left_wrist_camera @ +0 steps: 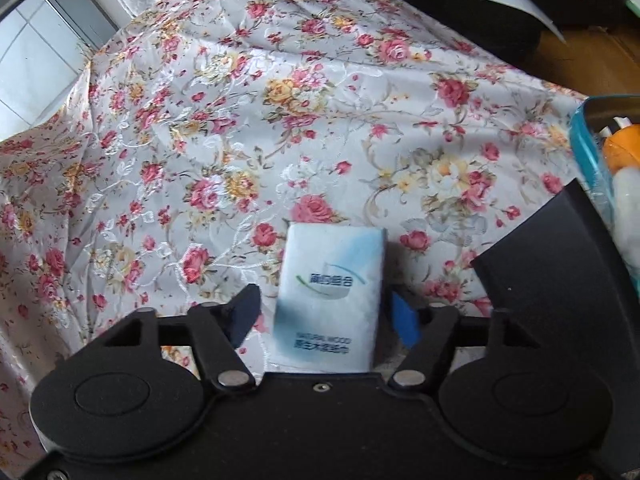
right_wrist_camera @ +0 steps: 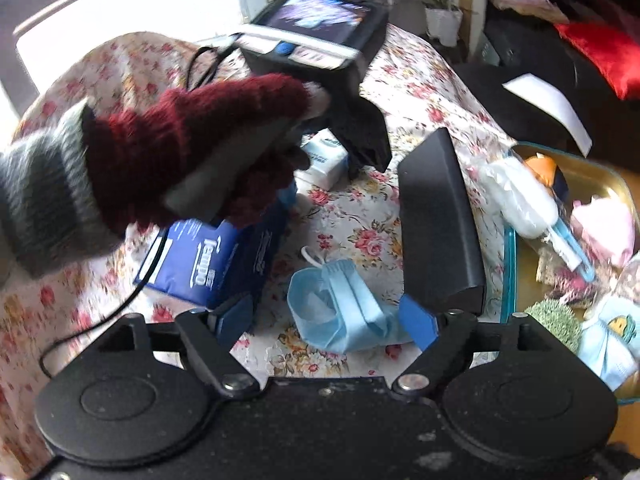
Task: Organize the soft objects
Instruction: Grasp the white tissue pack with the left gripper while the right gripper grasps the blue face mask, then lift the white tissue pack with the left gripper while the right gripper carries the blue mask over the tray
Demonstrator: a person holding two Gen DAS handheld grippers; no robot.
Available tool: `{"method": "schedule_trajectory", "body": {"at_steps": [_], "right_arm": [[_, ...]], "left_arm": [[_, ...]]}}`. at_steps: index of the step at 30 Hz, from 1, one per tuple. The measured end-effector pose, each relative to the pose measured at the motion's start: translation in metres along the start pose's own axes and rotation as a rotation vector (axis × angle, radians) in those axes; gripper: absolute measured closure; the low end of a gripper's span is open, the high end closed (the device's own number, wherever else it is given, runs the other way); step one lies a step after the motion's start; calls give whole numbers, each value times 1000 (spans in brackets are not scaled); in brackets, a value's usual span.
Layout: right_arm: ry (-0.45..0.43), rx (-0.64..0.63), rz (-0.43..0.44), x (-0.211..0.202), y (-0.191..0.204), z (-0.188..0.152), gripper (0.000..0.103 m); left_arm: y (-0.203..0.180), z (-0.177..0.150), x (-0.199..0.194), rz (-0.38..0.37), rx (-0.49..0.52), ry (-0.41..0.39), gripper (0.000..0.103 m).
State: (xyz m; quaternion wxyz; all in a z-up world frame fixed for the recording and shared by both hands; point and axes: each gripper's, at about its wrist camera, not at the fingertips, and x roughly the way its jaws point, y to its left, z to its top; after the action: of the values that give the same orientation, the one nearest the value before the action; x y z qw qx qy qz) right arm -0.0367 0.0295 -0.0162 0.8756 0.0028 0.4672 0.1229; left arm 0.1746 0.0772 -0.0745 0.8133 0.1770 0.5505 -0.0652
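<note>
While blue mask [right_wrist_camera: 344,308] lies loose, tin [right_wrist_camera: 616,184] beside, gloved hand [right_wrist_camera: 176,160] ahead

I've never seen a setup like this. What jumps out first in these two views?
The rose-patterned tablecloth fills both views. In the left wrist view a small white-and-blue tissue pack sits between the fingers of the left gripper. In the right wrist view a hand in a dark red knitted glove looms at left, a crumpled blue face mask lies between the fingers of the open right gripper, and a blue-rimmed tin of soft items sits at right.

Tin [left_wrist_camera: 580,148] cut off; gloved hand [right_wrist_camera: 132,168] blurred.
</note>
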Motion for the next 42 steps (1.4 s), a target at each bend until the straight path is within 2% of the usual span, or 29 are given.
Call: {"method": "schedule_trajectory", "body": {"at_steps": [6,15,17,20,24,28,37,41,42], "right_arm": [[7,-109,-38,3,18,-6,21],[47,-62,-67,15,11,-2,19],[79,21,-4,17,1,1,19],[112,221,81,22,-27,5,18],[141,453,68,30,-64,3,15],[190,570,80,41,-81,-2,9],[295,547,37,80,-77,3,7],[275,498,1,85,-71,8,6],[275,488,-7,85,-70,8,11]], "left_arm": [[-8,1,-2,24,48,-18,51],[-6,-1,0,18,99,-46,50],[-3,-1,2,1,89,-38,50],[1,2,5,-27,95,-19,50],[1,4,7,-39,118,-7,50],[-2,4,7,-31,140,-6,50],[6,4,9,-72,88,-4,50],[9,5,10,-97,59,-1,50],[9,4,10,-100,55,-4,50]]}}
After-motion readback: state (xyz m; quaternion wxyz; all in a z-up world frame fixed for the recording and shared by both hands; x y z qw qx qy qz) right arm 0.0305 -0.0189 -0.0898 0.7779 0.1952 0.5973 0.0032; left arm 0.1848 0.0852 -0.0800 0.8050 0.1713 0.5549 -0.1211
